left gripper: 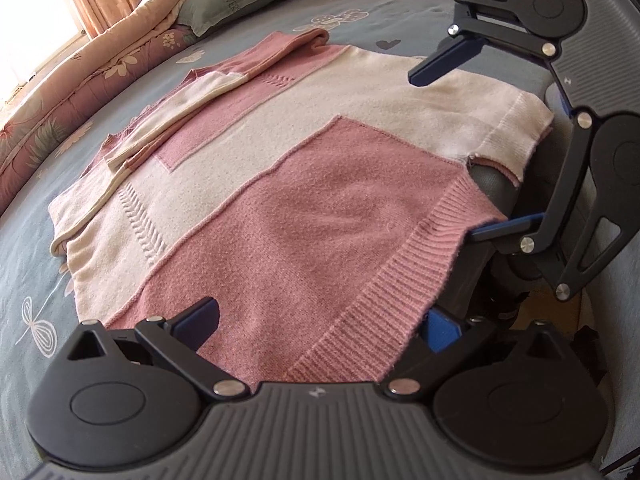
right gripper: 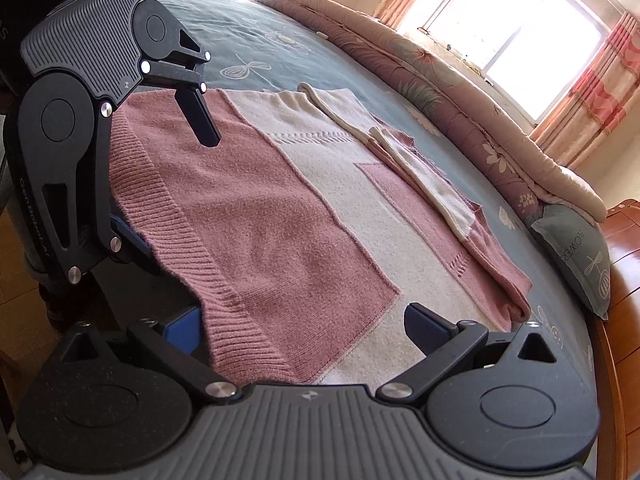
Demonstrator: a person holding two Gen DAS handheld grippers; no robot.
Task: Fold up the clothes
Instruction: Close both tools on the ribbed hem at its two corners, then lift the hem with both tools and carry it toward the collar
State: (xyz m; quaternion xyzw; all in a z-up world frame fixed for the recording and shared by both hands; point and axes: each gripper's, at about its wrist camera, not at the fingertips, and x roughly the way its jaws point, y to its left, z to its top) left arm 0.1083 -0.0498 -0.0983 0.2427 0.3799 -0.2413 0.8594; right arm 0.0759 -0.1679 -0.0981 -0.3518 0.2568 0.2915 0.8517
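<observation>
Sunlit bedroom: a bed (left gripper: 56, 280) with a grey-blue sheet printed with pale flower outlines fills both wrist views. On it lies a pink and cream patchwork sweater (left gripper: 280, 208), spread mostly flat, its sleeve (left gripper: 160, 120) folded across the body toward 10 o'clock in the left wrist view. The sweater's ribbed pink hem (left gripper: 400, 280) hangs just over the near edge of the bed.

Left gripper (left gripper: 320, 320) sits at 6 o'clock of its own view. Its jaws stand wide apart around the hem corner, one finger (left gripper: 200, 320) above the pink knit, the other below the hanging edge; they are not closed on the fabric. Right gripper (left gripper: 472, 144) shows at 3 o'clock in that same view, its jaws also spread wide, one finger over the cream panel, the other under the hem, near the ribbed cream corner (left gripper: 516, 136).

Seen from the right wrist, the sweater runs from 6 o'clock toward 1 o'clock. A rolled floral quilt (right gripper: 460, 112) lies along the far side of the bed, and a grey-green pillow (right gripper: 576, 256) rests at 3 o'clock. A bright window (right gripper: 512, 28) with red-patterned curtains (right gripper: 600, 80) sits at 1 o'clock. A wooden bed frame (right gripper: 616, 360) curves along the right edge.
</observation>
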